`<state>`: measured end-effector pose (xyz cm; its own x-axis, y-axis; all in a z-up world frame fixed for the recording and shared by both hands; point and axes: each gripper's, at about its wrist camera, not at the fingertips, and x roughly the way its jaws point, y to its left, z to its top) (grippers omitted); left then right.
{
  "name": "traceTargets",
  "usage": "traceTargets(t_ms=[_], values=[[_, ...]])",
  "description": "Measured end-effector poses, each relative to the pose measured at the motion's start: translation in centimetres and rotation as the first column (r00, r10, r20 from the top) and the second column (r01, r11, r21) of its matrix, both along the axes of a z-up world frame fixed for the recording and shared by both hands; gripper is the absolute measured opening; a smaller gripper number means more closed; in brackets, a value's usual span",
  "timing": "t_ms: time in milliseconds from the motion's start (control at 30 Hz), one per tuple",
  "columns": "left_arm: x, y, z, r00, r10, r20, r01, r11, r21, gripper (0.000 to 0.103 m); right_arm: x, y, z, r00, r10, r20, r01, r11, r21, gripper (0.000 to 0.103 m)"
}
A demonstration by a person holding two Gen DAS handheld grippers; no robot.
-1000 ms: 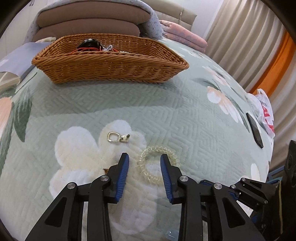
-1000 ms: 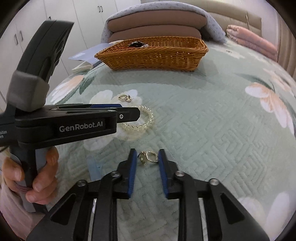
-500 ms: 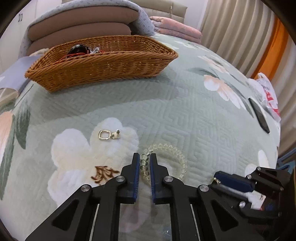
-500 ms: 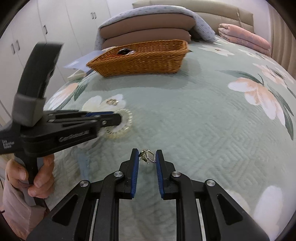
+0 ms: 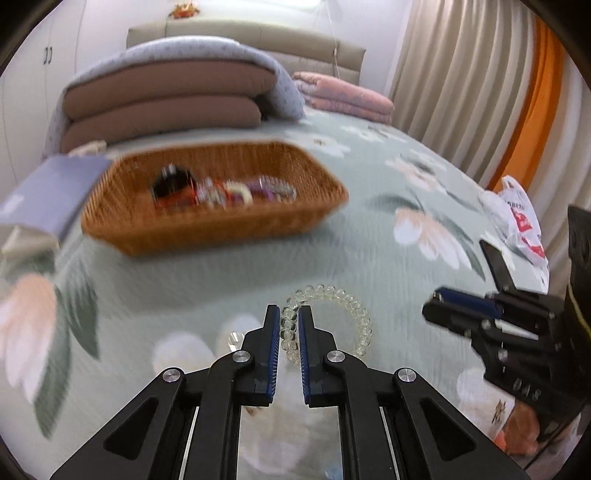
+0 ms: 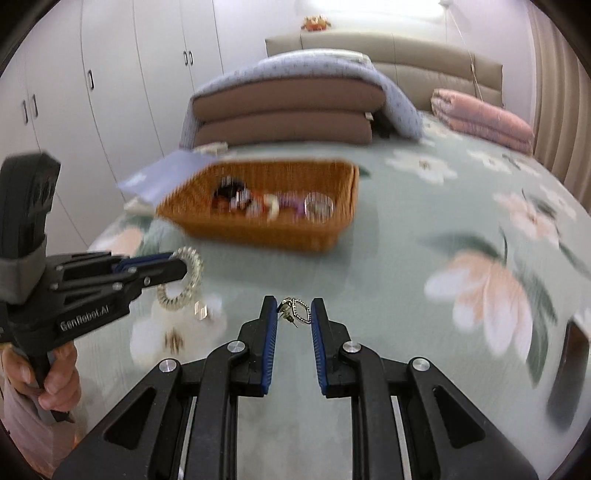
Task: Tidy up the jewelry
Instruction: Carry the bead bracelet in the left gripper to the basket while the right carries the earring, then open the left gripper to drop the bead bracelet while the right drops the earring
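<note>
Your left gripper (image 5: 287,325) has its fingers (image 5: 272,332) clamped on one side of the clear beaded bracelet (image 5: 354,314); the rest of the loop hangs free to the right of the blue pads, lifted clear of the bedspread (image 5: 221,280). In the right wrist view the same bracelet (image 6: 184,277) dangles from the left gripper (image 6: 173,267), and your hand (image 6: 55,380) wraps the grip below it.

Your right gripper (image 6: 293,314) has its fingers (image 6: 271,321) closed on a small gold earring (image 6: 297,312). The earring spans the narrow gap between the two pads, with its post angled down and to the right. It is also off the bedspread. In the left wrist view the right gripper (image 5: 439,306) shows from the side at the right edge; the earring cannot be made out there.

Below and between the two grippers, a second small gold piece (image 6: 201,310) lies on a white flower of the bedspread print; motion blur hides its shape.

Beyond the grippers, the wicker basket (image 5: 207,236) stands on the bed, well apart from both held pieces. It contains a blurred mix of jewelry (image 5: 225,192) in black, red, white and purple. A grey-blue booklet (image 5: 51,195) lies just beside its left end.

To the right on the bed, a dark phone (image 5: 498,266) lies flat near a white plastic bag (image 5: 517,218). Behind the basket are stacked brown cushions (image 5: 166,107) under a blue cover, then folded pink bedding (image 5: 343,96) and the headboard (image 5: 240,33).
</note>
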<state>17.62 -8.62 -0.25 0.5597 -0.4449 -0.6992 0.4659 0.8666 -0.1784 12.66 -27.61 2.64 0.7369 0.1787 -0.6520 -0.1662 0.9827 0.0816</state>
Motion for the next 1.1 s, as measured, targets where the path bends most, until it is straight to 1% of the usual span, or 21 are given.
traceTargets(t_ms=[67,167,300,400,500,600,767,833,933,967,1000,1067,1100], values=[[1.2,0.3,1.3,1.0,0.015,0.027,-0.016,1.0,0.011,0.01,1.8,0.0,1.3,1.0,0.009,0.018,-0.009,1.0,0.0,0.02],[3.6,0.8,2.8,0.998,0.036,0.044,-0.036,0.999,0.007,0.01,5.1,0.4,2.6,0.999,0.023,0.027,-0.023,1.0,0.014,0.02],[7.7,1.1,3.8,0.997,0.064,0.035,-0.064,0.998,-0.009,0.01,10.3,0.5,3.3,0.999,0.031,-0.016,-0.03,0.998,0.064,0.02],[10.2,1.1,3.9,0.997,0.075,0.026,-0.075,0.997,-0.018,0.01,14.3,0.5,2.7,0.997,0.03,-0.071,-0.023,0.995,0.099,0.02],[12.3,0.7,3.5,0.996,0.084,0.023,-0.084,0.996,-0.007,0.01,18.5,0.4,1.3,0.986,0.038,-0.159,-0.013,0.987,0.157,0.02],[14.0,0.0,2.6,0.996,0.089,0.024,-0.09,0.996,0.012,0.01,21.2,0.5,-0.3,0.973,0.033,-0.227,0.005,0.986,0.166,0.021],[15.7,-1.2,1.0,0.996,0.085,0.006,-0.085,0.996,0.038,0.01,23.2,0.4,-2.3,0.955,0.021,-0.295,0.029,0.986,0.163,0.021],[15.8,-1.5,0.5,0.997,0.082,0.007,-0.082,0.996,0.045,0.011,23.3,0.4,-2.6,0.953,0.021,-0.303,0.03,0.986,0.165,0.021],[15.6,-1.5,0.2,0.997,0.074,0.009,-0.074,0.996,0.045,0.011,23.4,0.2,-2.9,0.951,0.006,-0.31,0.04,0.989,0.144,0.022],[15.5,-1.5,0.2,0.997,0.071,0.009,-0.072,0.996,0.046,0.011,23.4,0.1,-3.0,0.949,0.003,-0.314,0.045,0.988,0.147,0.024],[15.4,-1.5,0.2,0.998,0.07,0.011,-0.07,0.996,0.046,0.011,23.3,-0.2,-3.0,0.948,0.005,-0.319,0.048,0.987,0.156,0.03],[15.1,-1.6,0.3,0.998,0.067,0.011,-0.068,0.997,0.047,0.015,22.8,-0.6,-2.9,0.948,0.008,-0.319,0.052,0.983,0.179,0.037],[15.0,-1.6,0.4,0.998,0.065,0.006,-0.065,0.997,0.046,0.024,22.6,-0.7,-2.7,0.949,0.009,-0.314,0.051,0.982,0.183,0.039]])
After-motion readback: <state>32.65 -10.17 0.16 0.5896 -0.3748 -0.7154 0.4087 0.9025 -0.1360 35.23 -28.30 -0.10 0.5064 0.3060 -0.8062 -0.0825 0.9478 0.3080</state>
